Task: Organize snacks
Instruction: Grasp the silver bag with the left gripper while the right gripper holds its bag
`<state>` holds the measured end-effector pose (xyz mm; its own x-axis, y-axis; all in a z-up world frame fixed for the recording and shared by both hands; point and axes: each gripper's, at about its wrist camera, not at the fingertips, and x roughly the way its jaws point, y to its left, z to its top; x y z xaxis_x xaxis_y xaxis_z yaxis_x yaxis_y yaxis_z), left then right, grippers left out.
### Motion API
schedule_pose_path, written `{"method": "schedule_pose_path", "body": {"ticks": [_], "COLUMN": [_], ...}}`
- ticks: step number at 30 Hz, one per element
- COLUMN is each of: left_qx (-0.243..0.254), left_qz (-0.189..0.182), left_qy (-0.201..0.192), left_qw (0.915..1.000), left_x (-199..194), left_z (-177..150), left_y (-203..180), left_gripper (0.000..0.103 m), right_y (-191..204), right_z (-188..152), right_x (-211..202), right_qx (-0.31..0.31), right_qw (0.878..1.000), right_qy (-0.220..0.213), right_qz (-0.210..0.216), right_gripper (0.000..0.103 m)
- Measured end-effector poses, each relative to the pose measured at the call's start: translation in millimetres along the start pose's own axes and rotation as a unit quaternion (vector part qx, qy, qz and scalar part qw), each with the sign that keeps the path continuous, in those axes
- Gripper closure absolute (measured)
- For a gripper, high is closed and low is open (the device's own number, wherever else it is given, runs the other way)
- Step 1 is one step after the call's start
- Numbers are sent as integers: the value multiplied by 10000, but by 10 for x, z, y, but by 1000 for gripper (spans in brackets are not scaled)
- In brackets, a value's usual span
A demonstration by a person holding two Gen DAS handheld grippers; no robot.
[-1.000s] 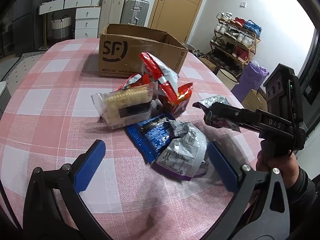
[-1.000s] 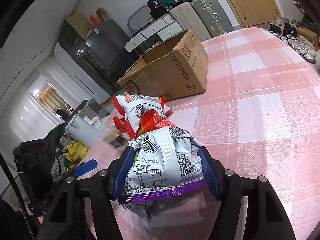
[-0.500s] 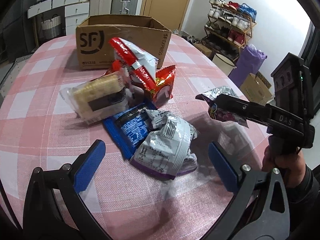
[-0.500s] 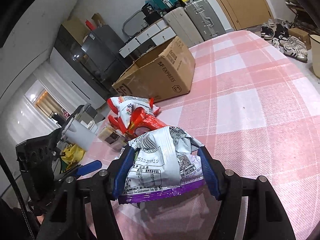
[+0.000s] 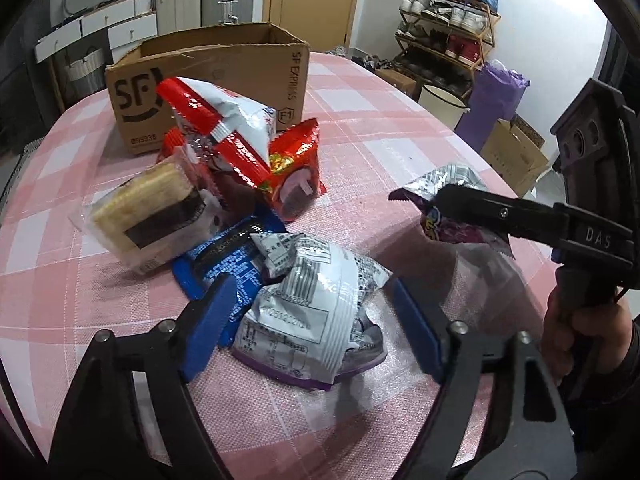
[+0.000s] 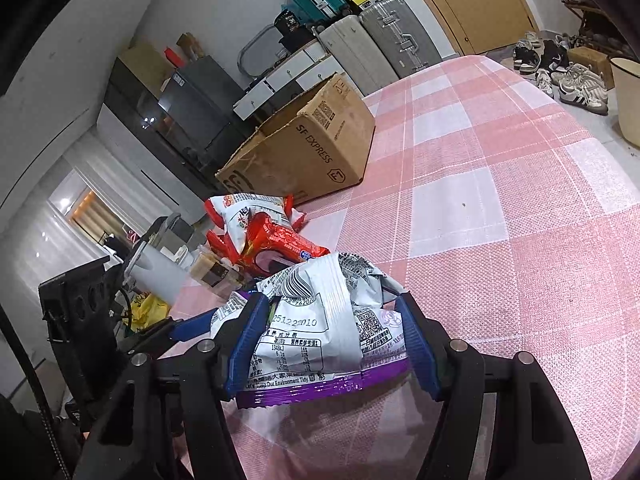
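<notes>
Snacks heaped on pink checked tablecloth (image 5: 400, 140) just in front of brown cardboard box (image 5: 208, 76); inside of box not visible. At heap's edge farthest from box: crumpled silver-and-purple foil packet (image 5: 316, 312), lying partly over blue foil packet (image 5: 224, 264). Left gripper (image 5: 310, 284) straddling that crumpled packet, jaws closing, pads seemingly not yet pressing. Right gripper (image 6: 330, 300), off to the side of heap and well away from box, clamped at middling width on second silver-and-purple packet (image 6: 320, 332), apparently held clear of cloth. Step in hand, by judgement: pick-up, one packet per hand, ahead of loading box. Next move likely calls for finishing squeeze on puffy bag without trapping blue packet under near pad, then lifting over red foil packets (image 5: 248, 148) toward open box top.
</notes>
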<state>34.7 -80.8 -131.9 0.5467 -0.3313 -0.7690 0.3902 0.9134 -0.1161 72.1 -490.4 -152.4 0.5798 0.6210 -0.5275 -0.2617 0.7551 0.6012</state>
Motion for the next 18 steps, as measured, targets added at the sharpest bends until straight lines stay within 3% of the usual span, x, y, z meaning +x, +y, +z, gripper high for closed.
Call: {"method": "schedule_pose_path", "body": {"ticks": [5, 13, 18], "left_qx": [282, 221, 156], "left_qz": [259, 37, -101], "left_qy": [-15, -66, -40], "left_qw": [9993, 9997, 9998], "left_x": [37, -4, -38], "left_z": [-1, -40, -67], "left_y": [-71, -16, 26], "left_gripper": [35, 59, 64], "right_y": [-9, 20, 34], "right_z": [-3, 6, 2], "right_x": [1, -25, -51], "right_qx": [21, -38, -46], "right_qw": [10000, 10000, 10000], "right_qy": [37, 58, 37], "right_qz": [26, -6, -45], "right_gripper": [37, 37, 37]}}
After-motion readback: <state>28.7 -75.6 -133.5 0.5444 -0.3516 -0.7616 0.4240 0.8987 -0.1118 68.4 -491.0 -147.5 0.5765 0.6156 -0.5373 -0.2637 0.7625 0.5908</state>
